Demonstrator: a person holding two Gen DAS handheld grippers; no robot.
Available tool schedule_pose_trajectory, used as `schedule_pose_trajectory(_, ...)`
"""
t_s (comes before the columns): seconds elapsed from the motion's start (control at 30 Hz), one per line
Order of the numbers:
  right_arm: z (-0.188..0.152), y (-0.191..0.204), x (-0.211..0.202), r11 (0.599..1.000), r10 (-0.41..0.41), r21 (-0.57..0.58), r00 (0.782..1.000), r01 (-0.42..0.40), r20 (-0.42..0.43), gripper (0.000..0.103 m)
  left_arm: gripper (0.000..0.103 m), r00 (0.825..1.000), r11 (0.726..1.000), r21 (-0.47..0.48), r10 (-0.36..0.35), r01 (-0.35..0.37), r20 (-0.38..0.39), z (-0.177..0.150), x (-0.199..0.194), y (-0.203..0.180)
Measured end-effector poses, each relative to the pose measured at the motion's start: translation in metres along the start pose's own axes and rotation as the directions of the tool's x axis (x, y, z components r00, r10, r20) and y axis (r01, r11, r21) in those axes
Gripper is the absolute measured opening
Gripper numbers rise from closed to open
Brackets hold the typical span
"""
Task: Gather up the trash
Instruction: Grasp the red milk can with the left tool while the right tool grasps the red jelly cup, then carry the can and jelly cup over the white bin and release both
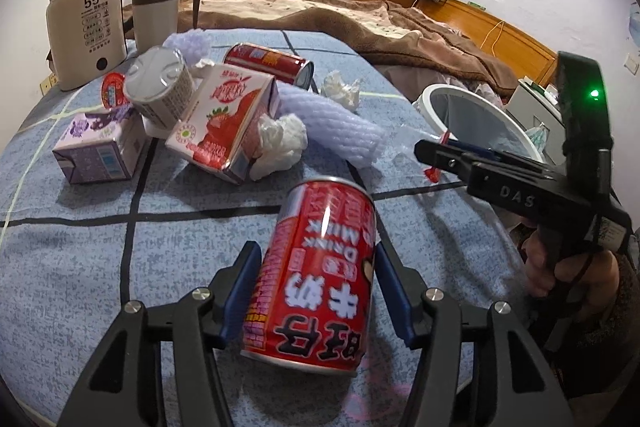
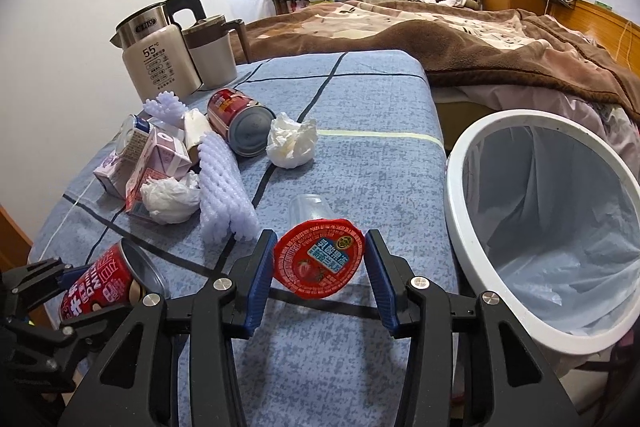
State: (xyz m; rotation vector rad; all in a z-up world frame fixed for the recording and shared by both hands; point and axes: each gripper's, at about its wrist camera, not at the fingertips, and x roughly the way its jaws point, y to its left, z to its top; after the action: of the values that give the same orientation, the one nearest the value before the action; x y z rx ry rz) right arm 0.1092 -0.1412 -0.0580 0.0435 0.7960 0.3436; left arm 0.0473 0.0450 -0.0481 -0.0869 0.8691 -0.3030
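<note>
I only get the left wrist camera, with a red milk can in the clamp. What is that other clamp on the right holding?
Observer: The right gripper is closed on a small clear jelly cup with a red strawberry lid.
Operator: Is there room in that bin beyond it?
Observer: Yes. From the right wrist view, the white bin sits just right of the cup. Its liner bag looks nearly empty.

Red can [image 1: 316, 275]; blue checked cloth [image 1: 100, 259]; white bin [image 2: 460, 211]; lilac foam net [image 2: 224, 195].
</note>
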Motion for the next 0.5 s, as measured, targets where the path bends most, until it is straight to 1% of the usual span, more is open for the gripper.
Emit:
schedule_pose_trajectory(0.2, -0.001, -0.002, -0.007, 1.0, 0.006, 0.007, 1.0, -0.006, 0.015, 0.046, 0.058, 1.0, 1.0, -0.014, 0.021, -0.021, 0.016, 0.0, -0.004, 0.0)
schedule_pose_trajectory(0.5, 0.003, -0.006, -0.026, 0.999, 0.015, 0.034, 0.997, -0.017, 0.07, 0.046, 0.055, 0.998, 1.0, -0.003, 0.012, -0.012, 0.065, 0.013, -0.012, -0.006)
